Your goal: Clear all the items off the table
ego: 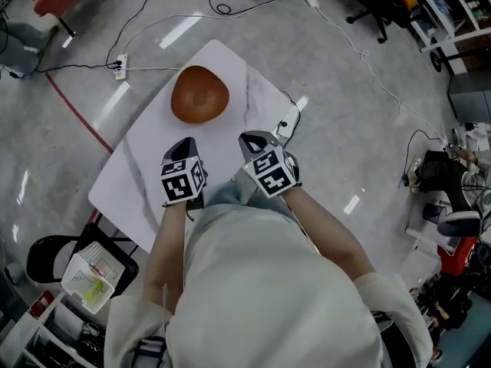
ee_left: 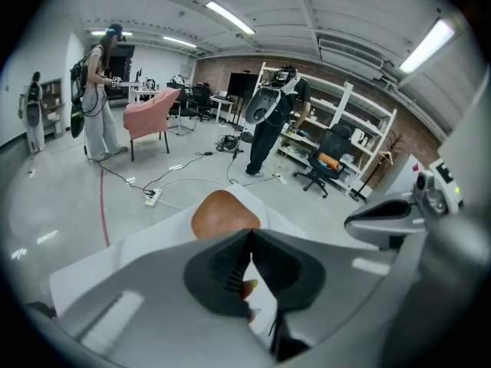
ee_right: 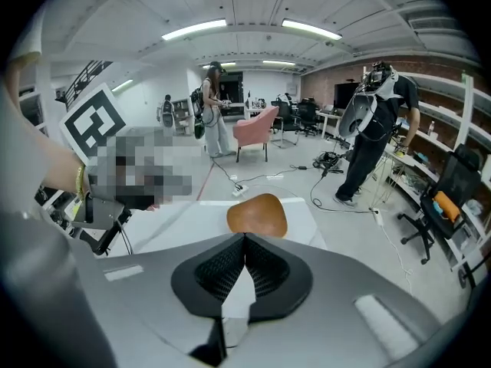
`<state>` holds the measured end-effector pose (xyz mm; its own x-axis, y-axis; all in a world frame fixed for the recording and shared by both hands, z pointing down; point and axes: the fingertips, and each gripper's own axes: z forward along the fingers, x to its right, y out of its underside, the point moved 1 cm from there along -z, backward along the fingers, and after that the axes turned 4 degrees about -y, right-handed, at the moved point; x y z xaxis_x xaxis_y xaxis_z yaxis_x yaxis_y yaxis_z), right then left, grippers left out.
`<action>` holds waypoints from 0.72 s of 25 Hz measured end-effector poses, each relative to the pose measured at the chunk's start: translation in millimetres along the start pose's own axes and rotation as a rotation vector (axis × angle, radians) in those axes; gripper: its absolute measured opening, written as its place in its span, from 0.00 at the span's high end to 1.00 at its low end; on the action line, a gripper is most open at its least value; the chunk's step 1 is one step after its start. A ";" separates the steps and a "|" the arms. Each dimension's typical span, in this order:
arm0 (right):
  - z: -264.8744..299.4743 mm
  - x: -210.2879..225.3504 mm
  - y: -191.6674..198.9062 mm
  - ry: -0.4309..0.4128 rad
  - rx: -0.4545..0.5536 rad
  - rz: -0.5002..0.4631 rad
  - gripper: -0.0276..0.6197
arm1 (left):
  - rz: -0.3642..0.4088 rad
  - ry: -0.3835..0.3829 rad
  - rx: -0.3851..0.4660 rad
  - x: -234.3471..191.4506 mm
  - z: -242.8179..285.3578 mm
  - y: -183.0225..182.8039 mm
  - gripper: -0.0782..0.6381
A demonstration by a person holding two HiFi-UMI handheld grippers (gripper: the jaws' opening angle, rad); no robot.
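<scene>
While untouched, bowl beyond both claws

Head view looks down; both gripper views face the bowl.

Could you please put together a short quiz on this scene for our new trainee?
1. True or false: the brown bowl sits on the floor.
2. The left gripper and right gripper are: A) both shut and empty; B) both open; C) shut on the bowl.
3. Which gripper touches the bowl?
Key: 1 false, it sits on the white table; 2 A; 3 neither, both hang short of it.
</scene>
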<state>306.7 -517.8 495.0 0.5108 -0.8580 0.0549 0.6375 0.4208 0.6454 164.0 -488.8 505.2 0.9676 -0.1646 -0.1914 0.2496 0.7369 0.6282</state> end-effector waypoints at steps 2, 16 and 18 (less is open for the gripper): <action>10.5 3.6 -5.2 -0.009 -0.007 -0.002 0.96 | 0.000 -0.005 -0.007 -4.4 6.9 -2.3 0.88; 93.4 57.4 -19.5 -0.064 -0.087 0.005 0.93 | -0.109 -0.100 -0.018 -27.9 68.5 -13.0 0.88; 106.1 67.3 -19.0 -0.062 -0.094 0.032 0.93 | -0.135 -0.121 -0.025 -34.6 81.4 -9.8 0.88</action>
<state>267.8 -614.7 567.3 0.4967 -0.8591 0.1235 0.6743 0.4716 0.5683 131.1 -543.7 567.1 0.9232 -0.3399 -0.1793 0.3780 0.7186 0.5838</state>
